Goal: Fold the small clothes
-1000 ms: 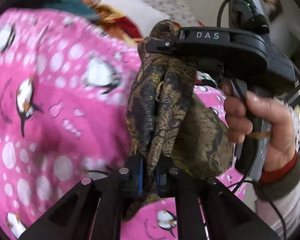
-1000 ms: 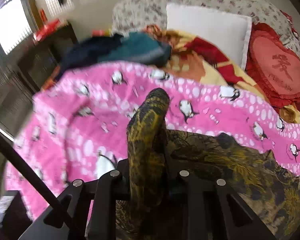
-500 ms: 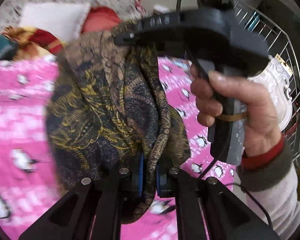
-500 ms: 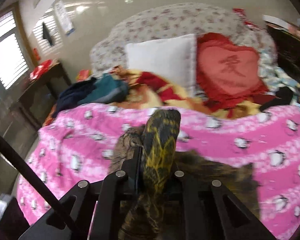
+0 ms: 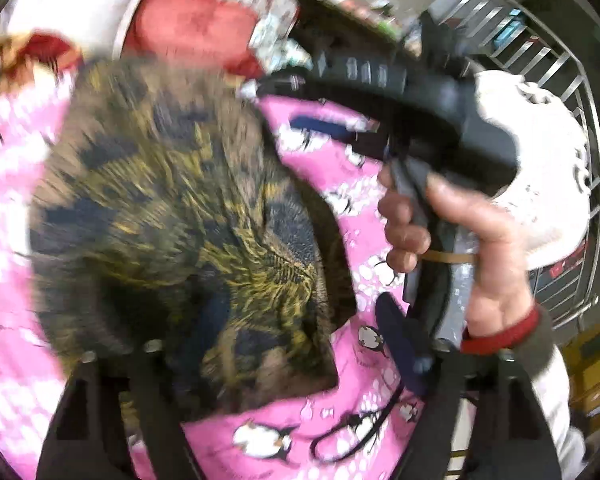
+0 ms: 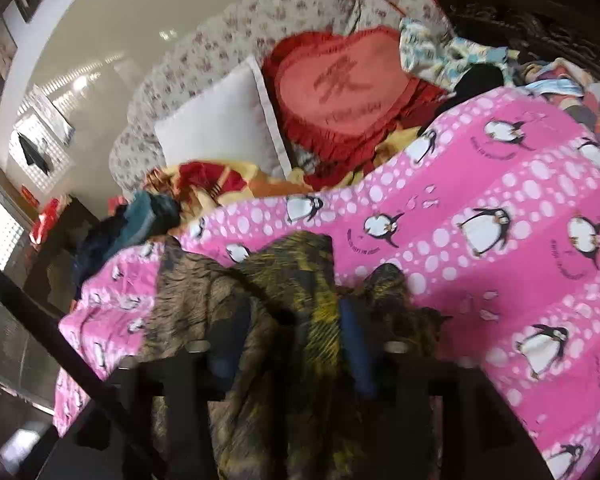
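A dark garment with a gold pattern lies bunched on the pink penguin blanket, blurred by motion. My left gripper has its jaws opening wide; the garment drapes over its left finger, and the right finger's blue pad is bare. A hand holds my right gripper at the garment's upper right edge. In the right wrist view the right gripper is opening, with a fold of the garment lying loose between its blue pads.
A white pillow, a red heart cushion and a floral headboard lie beyond the blanket. Dark blue and teal clothes are piled at the left. A wire rack with a white item stands at the right.
Both grippers were shut on the garment and now stand apart. The cloth has slumped from a hanging bunch onto the blanket, and the right gripper has pulled off to the right.
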`<act>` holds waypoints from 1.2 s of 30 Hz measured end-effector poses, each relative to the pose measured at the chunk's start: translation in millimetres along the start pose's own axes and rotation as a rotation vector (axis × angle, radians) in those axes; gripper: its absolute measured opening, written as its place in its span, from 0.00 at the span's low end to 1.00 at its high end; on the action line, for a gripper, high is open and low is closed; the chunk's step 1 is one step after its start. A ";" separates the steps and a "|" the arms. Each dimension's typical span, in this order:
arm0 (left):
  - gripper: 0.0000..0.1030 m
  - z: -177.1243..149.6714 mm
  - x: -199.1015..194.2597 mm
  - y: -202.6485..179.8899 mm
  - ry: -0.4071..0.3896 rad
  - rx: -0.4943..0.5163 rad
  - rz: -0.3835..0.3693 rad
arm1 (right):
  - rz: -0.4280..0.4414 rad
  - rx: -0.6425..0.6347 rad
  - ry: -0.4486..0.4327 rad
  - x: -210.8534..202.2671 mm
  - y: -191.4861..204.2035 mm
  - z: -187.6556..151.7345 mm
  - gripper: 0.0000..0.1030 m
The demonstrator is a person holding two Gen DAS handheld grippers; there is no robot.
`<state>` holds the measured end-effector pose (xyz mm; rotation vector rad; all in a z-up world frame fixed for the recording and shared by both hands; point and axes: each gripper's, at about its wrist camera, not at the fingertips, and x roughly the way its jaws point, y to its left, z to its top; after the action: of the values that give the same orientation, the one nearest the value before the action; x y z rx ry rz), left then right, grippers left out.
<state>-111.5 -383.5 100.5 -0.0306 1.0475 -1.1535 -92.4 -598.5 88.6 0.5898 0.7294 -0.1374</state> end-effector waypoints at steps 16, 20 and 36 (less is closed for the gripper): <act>0.85 -17.1 -14.4 88.4 0.019 -0.143 0.228 | -0.019 -0.084 0.081 31.8 21.8 -40.5 0.28; 0.85 -9.3 -22.5 74.9 -0.018 -0.087 0.240 | -0.020 -0.182 0.008 4.1 27.5 -28.8 0.19; 0.85 -19.6 -10.1 67.3 0.003 -0.080 0.276 | -0.077 -0.054 0.021 -54.7 -17.5 -58.4 0.75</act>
<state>-76.2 -335.8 61.9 0.0515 1.0636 -0.8617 -173.0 -585.3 82.2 0.5121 0.7744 -0.1823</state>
